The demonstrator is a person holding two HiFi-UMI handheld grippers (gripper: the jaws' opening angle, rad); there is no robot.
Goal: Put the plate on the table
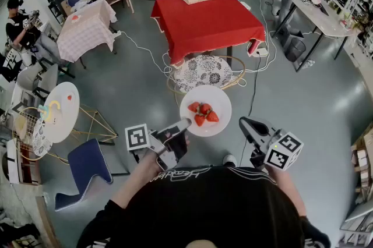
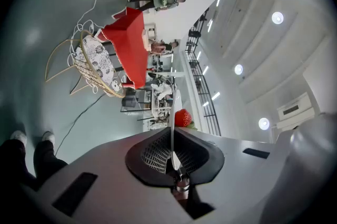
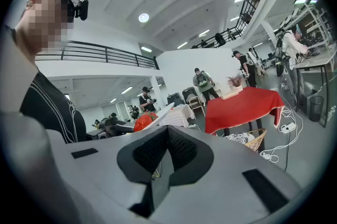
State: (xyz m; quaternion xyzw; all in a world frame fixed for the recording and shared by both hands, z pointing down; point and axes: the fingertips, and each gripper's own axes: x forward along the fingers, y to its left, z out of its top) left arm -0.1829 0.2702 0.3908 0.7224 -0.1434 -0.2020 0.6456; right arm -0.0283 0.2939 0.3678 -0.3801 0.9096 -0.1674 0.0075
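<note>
A white plate (image 1: 205, 110) with three strawberries (image 1: 203, 113) hangs in the air in front of me. My left gripper (image 1: 185, 122) is shut on its near left rim. In the left gripper view the plate (image 2: 171, 128) shows edge-on between the closed pads, with a strawberry (image 2: 182, 118) beyond. My right gripper (image 1: 243, 122) is shut with nothing in it, a short way right of the plate; in its own view (image 3: 167, 136) the plate (image 3: 162, 112) lies to its left. The red-clothed table (image 1: 207, 20) stands farther ahead across the floor.
A wicker chair with a patterned cushion (image 1: 204, 71) stands between me and the red table, with cables (image 1: 145, 52) on the floor beside it. A round white side table (image 1: 58, 110) and a blue chair (image 1: 87, 162) are at my left. People stand at the back.
</note>
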